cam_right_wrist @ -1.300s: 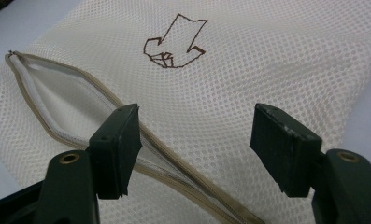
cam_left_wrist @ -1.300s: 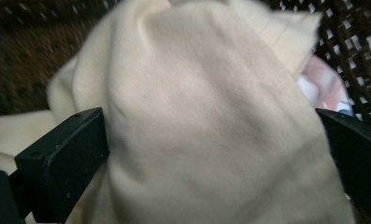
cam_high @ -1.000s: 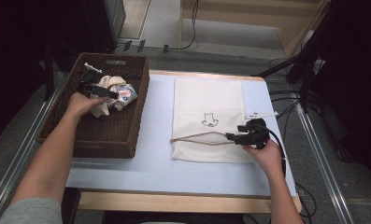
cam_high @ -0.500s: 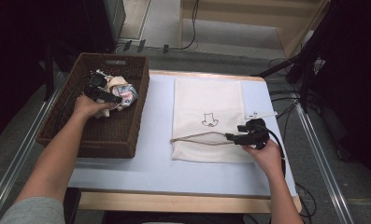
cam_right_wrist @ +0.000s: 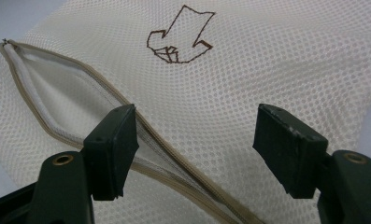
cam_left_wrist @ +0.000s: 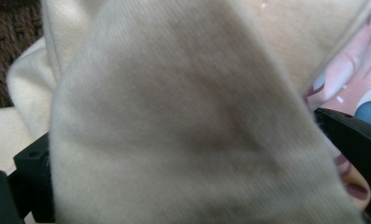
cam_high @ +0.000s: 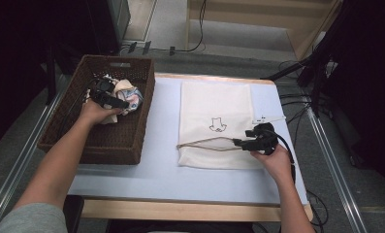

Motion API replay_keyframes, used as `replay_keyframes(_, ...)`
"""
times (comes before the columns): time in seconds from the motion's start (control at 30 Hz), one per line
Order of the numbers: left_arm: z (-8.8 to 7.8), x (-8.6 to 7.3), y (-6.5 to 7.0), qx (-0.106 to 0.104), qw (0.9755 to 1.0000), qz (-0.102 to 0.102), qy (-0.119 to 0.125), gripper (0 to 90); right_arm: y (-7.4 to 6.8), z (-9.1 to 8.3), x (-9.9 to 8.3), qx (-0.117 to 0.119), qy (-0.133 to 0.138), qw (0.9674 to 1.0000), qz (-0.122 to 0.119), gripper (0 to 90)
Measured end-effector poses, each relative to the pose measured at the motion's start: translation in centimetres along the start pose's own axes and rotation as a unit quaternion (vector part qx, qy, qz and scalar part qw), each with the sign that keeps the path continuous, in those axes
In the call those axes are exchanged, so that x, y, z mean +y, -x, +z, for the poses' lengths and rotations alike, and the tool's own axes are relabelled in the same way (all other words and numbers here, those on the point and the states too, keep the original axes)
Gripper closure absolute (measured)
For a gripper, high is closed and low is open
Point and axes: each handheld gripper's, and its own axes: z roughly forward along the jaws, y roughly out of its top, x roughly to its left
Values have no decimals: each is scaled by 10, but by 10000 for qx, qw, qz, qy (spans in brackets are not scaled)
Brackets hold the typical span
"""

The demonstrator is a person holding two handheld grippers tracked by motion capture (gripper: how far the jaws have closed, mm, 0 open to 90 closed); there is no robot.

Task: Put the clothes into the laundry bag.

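Table with basket, mesh bag

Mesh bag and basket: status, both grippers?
Left gripper in wicker basket, jaws around cream cloth. Right gripper open over mesh bag, at its unzipped mouth. Nothing in the way.

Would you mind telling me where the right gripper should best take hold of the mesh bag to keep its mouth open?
Probably the upper lip of the zipper opening on the mesh bag, approached from the bag's open end. That tan-edged lip already bows up off the lower layer, and the open right gripper straddles it, one jaw inside the mouth.
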Motion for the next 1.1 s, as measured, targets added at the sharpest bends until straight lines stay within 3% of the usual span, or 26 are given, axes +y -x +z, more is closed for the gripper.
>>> replay_keyframes(0.17,-2,1,0,39,10000,-25,-58,62,-1,-2,0,-20,55,10000,-44,317)
replay_keyframes(0.47,-11,3,-5,-148,9997,-171,13,484,1,-5,0,-25,105,9999,11,322)
replay_keyframes(0.57,-14,4,-6,-200,9994,-272,-5,575,1,-4,0,-15,96,10000,-2,325)
replay_keyframes(0.67,-19,5,-10,-318,9987,-393,-15,608,1,-3,1,-13,104,9999,34,327)
replay_keyframes(0.77,-25,10,-11,-352,9989,-309,11,617,2,-4,2,-19,169,9998,63,331)
replay_keyframes(0.9,-34,14,-13,-435,9981,-426,40,625,2,-5,3,-7,202,9997,104,332)
replay_keyframes(1.1,-64,21,-15,-395,9985,-241,292,623,1,-6,3,-22,215,9997,107,332)
